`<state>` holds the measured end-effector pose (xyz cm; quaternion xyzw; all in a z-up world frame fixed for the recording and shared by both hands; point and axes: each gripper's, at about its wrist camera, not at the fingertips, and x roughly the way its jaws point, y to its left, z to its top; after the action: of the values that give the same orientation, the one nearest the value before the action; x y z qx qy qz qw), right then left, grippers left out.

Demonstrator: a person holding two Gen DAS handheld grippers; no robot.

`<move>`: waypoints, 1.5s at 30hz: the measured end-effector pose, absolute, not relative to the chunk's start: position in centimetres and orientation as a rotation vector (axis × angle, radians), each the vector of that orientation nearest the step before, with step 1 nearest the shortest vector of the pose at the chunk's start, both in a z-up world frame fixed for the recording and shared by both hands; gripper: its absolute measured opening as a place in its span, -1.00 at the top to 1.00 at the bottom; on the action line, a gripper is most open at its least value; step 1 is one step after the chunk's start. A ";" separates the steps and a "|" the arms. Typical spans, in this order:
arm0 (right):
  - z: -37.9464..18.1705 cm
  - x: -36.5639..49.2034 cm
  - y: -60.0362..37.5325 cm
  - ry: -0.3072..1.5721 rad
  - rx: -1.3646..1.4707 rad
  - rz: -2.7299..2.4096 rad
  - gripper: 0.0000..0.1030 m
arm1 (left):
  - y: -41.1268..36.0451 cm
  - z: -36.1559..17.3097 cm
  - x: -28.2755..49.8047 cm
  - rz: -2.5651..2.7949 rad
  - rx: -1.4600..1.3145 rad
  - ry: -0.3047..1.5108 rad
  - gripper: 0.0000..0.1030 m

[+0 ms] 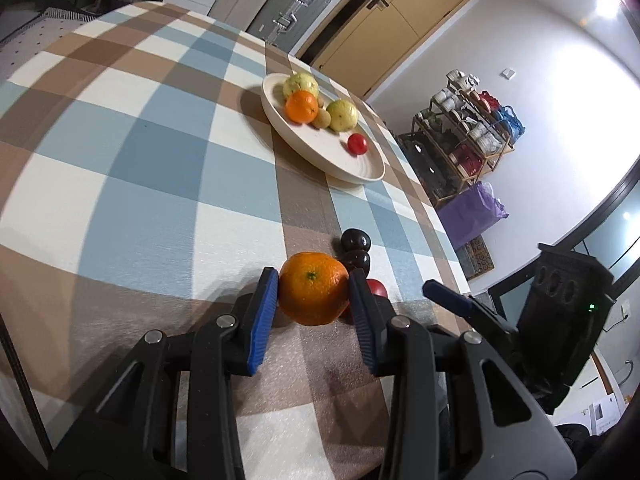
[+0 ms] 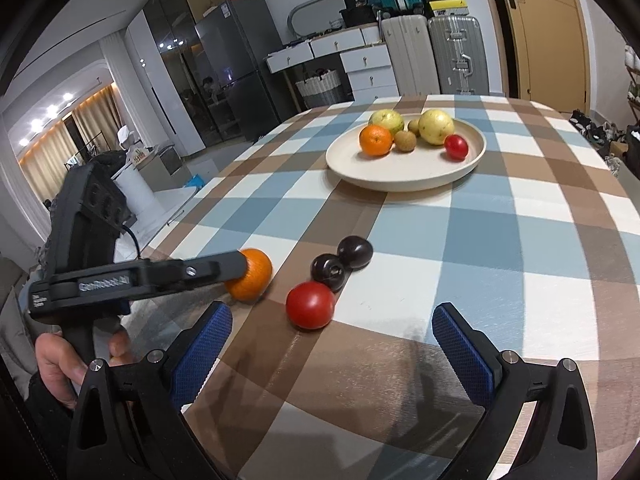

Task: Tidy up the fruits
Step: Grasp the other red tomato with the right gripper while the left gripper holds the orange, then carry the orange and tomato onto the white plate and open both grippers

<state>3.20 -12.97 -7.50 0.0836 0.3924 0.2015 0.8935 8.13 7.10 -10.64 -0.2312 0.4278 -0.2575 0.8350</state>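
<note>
My left gripper (image 1: 314, 280) is shut on an orange (image 1: 313, 293), held just above the checked tablecloth; it also shows in the right wrist view (image 2: 252, 276). Beside it lie two dark plums (image 2: 344, 262) and a red tomato (image 2: 310, 305). A cream plate (image 2: 404, 176) farther back holds an orange (image 2: 375, 140), two yellow-green fruits, two small brown fruits and a red tomato (image 2: 456, 147). My right gripper (image 2: 332, 320) is open and empty, just short of the loose tomato.
The table edge runs along the left in the right wrist view. Suitcases (image 2: 456, 54), a white drawer unit and a fridge stand beyond the table. A shoe rack (image 1: 464, 140) stands by the wall.
</note>
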 end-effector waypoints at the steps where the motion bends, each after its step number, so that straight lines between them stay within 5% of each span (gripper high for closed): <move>1: -7.6 3.4 -12.8 0.820 0.174 0.420 -0.99 | 7.4 -10.5 8.0 -0.544 -0.489 0.902 0.36; 8: -7.9 3.8 -11.6 0.834 0.168 0.440 -0.93 | 9.0 -9.7 6.5 -0.513 -0.473 0.870 0.36; 16: -8.7 4.9 -10.5 0.876 0.159 0.422 -0.62 | 10.4 -9.1 5.5 -0.506 -0.488 0.852 0.36; 20: -9.0 5.2 -10.0 0.899 0.145 0.422 -0.34 | 10.9 -9.1 5.2 -0.498 -0.492 0.849 0.36; 24: -9.3 5.4 -9.9 0.907 0.138 0.409 0.34 | 11.1 -8.9 5.1 -0.490 -0.494 0.846 0.36; 25: -9.4 5.4 -10.0 0.905 0.146 0.409 0.37 | 11.2 -8.9 5.1 -0.489 -0.493 0.845 0.36; 45: -7.3 4.6 -13.6 0.818 0.244 0.433 0.38 | 8.7 -7.3 6.1 -0.491 -0.434 0.844 0.36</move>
<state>4.57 -13.65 -7.26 0.1173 0.3936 0.2081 0.8877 6.06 8.66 -7.34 -0.2067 0.4023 -0.2338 0.8607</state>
